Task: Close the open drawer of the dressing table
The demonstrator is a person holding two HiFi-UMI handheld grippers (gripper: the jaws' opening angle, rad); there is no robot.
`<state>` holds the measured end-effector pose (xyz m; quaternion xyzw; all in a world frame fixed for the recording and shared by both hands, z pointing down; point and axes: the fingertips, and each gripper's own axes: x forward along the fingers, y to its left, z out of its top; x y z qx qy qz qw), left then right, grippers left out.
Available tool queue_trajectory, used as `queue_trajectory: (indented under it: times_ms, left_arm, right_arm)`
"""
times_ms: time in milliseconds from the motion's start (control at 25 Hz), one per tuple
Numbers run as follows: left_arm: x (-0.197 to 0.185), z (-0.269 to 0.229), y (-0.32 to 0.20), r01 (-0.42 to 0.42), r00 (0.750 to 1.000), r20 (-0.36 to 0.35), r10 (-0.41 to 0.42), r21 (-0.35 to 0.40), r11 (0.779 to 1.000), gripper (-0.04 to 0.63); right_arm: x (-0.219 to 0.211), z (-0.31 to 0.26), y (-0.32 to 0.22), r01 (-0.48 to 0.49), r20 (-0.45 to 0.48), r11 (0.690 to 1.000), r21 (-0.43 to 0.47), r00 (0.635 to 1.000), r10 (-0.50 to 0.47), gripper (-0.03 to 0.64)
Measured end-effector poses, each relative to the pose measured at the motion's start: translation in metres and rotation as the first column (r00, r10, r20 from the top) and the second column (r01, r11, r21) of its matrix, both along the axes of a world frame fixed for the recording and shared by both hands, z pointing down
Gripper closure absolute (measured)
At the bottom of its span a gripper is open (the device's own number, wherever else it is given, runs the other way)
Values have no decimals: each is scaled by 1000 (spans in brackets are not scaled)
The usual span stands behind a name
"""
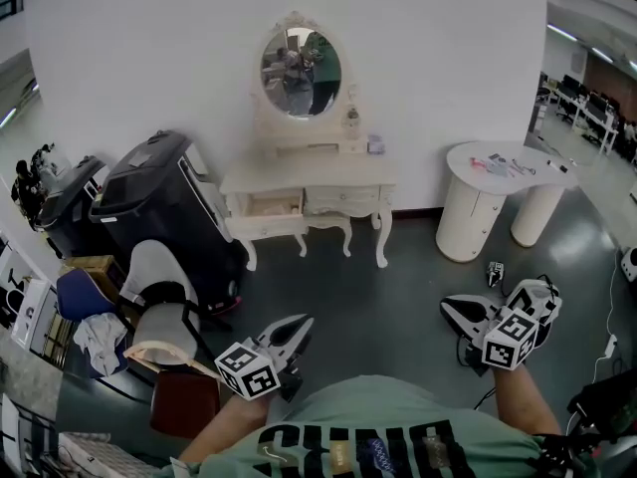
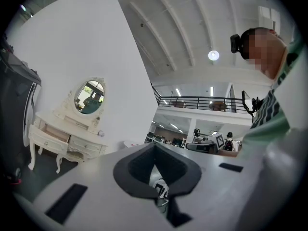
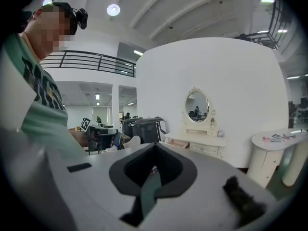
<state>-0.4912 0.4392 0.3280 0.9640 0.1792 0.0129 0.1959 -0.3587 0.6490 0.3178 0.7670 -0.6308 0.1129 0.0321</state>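
— Grippers: left gripper (image 1: 302, 324) shut, nothing held; right gripper (image 1: 450, 309) the same, jaws together, empty.
— And the drawer (image 1: 271, 205)?
— Pulled out on the left of the dressing table (image 1: 328, 175), against the white wall (image 1: 149, 58), well apart from both grippers across the dark floor (image 1: 398, 287).

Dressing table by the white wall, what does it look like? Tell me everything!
The dressing table is cream-white, seemingly painted wood, with curvy legs and carved trim. An oval mirror in a fancy frame stands upright on its back. Of two front drawers, seen from the front, the left drawer is pulled out and the right drawer is shut. On top sit small items. It stands on the dark floor, back against the wall.
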Motion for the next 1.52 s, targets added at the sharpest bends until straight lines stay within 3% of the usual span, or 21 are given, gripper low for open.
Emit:
queue_trajectory:
  times_ms: [280,560,760,1160,1520]
  left_arm:
    - [16,5,24,-2,1000,22,2,-1,1000,588]
    - [26,16,-12,4,999,37,-3,-26,1000,588]
    - [40,16,-69,-21,1000,15,22,-34,999,588]
    - [66,-8,-233,-76,997,-10,77,14,997,588]
    - [99,7,-301,-126,992,-3,126,-17,992,588]
  right_arm:
    - [18,12,20,0,38,1000,12,999,0,606]
    - [26,27,-19,16,67,1000,-1,998,-16,606]
    - [38,19,-78,-8,42,1000,-9,999,8,606]
    - [47,3,-241,-42,23,999,11,999,42,606]
    - [67,16,-300,-89,44,996,-27,995,90,606]
